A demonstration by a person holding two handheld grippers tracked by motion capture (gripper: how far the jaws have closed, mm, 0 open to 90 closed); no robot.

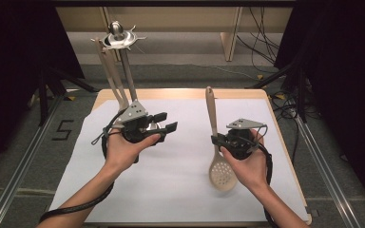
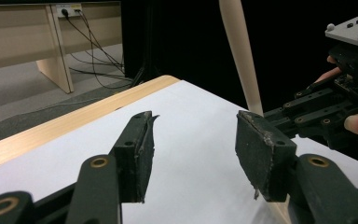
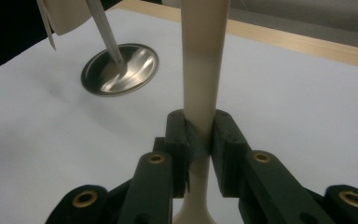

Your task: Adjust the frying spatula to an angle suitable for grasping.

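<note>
slotted spoon [image 1: 215, 142] upright, handle up, bowl down, clamped in right gripper [image 1: 217, 140], left gripper [image 1: 167, 122] spread empty

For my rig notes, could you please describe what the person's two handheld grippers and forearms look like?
Both the left gripper and the right gripper are black, with linkage arms on brass-coloured pivots and flat, worn dark pads. Each carries a grey three-cornered plate and trails a black cable. The forearms are bare, without sleeves.

Sheet [image 1: 180, 175] covers worktop [image 1: 190, 92]. Rack [image 1: 119, 38] stands at far left, base [image 3: 120, 69] on sheet, utensils hanging. Left gripper [image 1: 164, 122] before rack. Right gripper [image 1: 217, 140] at right, spoon [image 1: 214, 142] in jaws, handle pointing away, bowl toward person.
</note>
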